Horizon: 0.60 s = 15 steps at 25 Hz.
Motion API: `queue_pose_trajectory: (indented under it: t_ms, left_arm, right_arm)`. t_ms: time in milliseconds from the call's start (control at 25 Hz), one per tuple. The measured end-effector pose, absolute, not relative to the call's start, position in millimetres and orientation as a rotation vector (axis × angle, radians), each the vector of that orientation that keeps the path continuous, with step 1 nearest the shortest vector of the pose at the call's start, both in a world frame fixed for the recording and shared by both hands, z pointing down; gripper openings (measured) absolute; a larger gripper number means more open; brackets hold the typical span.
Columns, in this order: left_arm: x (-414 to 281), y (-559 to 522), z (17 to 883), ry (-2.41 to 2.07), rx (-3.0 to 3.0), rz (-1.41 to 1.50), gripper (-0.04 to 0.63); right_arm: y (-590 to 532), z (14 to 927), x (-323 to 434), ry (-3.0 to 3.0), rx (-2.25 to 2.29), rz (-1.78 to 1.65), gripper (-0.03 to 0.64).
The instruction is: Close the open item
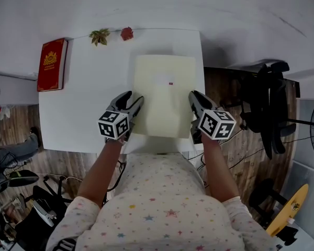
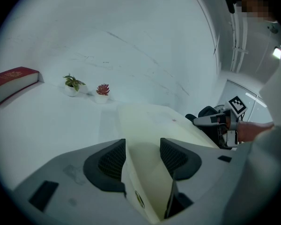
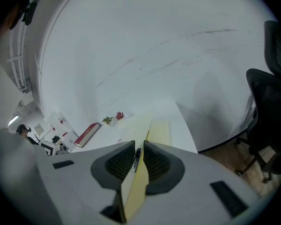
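On the white table [image 1: 83, 114], the pale yellow item [image 1: 162, 95] lies at centre, seemingly almost shut. The left gripper [image 1: 133, 99] clasps its 8 o'clock edge with its jaws moderately apart. The right gripper [image 1: 194, 97] pinches its 4 o'clock edge narrowly; the next move is probably to press it flat, then let go.

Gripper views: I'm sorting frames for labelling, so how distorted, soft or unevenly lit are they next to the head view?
Left gripper view: strong fisheye, black corners, red book squeezed at the margin. Right gripper view: same fisheye, wall washed pale. Head view: dim, even light, milder bending, cream folder sharp.
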<state>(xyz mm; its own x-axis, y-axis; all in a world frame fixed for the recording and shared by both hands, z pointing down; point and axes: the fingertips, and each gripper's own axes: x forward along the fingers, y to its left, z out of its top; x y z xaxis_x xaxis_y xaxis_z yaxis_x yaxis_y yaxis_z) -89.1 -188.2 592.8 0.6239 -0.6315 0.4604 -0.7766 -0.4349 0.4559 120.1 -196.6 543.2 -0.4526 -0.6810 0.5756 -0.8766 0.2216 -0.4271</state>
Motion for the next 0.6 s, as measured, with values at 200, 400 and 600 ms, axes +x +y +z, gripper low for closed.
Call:
queue_pose_trajectory:
  t_ms: [200, 400, 600]
  left_arm:
    - [-82.0, -186.6, 592.1, -1.095, 2.217, 0.328, 0.207]
    - [-78.3, -186.5, 593.4, -1.122, 2.226, 0.403, 0.207]
    - [-73.6, -186.6, 594.6, -1.157, 2.239, 0.478, 0.206]
  right_arm:
    - [-196.4, 543.0, 124.0, -2.237, 1.478, 1.060, 0.056]
    - [-198.2, 546.8, 127.1, -2.228, 1.494, 1.053, 0.055]
    - [-198.9, 552.9, 131.9, -2.213, 1.512, 1.062, 0.057]
